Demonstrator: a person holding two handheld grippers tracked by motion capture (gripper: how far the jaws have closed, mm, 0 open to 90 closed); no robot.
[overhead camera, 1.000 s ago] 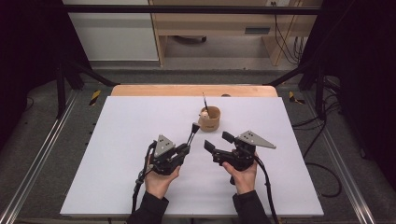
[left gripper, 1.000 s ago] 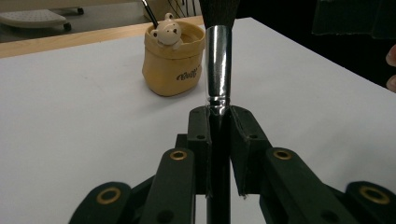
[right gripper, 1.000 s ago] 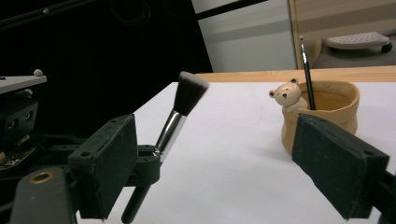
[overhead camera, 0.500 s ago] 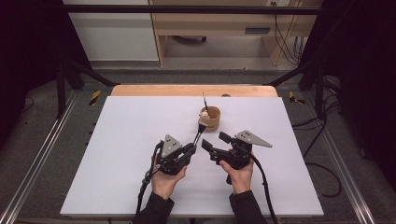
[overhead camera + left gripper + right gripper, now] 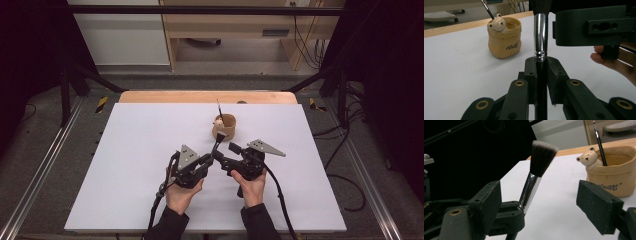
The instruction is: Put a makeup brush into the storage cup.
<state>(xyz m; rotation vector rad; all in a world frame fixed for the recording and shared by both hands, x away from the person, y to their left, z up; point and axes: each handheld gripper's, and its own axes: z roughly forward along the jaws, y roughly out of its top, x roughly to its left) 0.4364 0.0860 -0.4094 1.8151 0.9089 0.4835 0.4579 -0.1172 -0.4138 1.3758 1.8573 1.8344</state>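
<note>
A makeup brush (image 5: 217,143) with a silver ferrule (image 5: 540,32) and dark bristles (image 5: 542,157) is held by its black handle in my left gripper (image 5: 541,62), which is shut on it. The brush points up and away toward a tan bear-faced cup (image 5: 223,126). My right gripper (image 5: 227,154) is open, and in the right gripper view its two jaws (image 5: 541,195) stand on either side of the brush without touching it. The cup (image 5: 611,172) holds a thin dark brush (image 5: 599,142).
A white mat (image 5: 135,150) covers the wooden table (image 5: 200,96). The cup (image 5: 504,37) stands just beyond both grippers. Metal frame rails (image 5: 40,175) run along the table's sides, and cables (image 5: 345,150) lie on the floor at the right.
Both hands have drawn closer together near the table's middle. The brush in my left gripper now stands between the open jaws of my right gripper.
</note>
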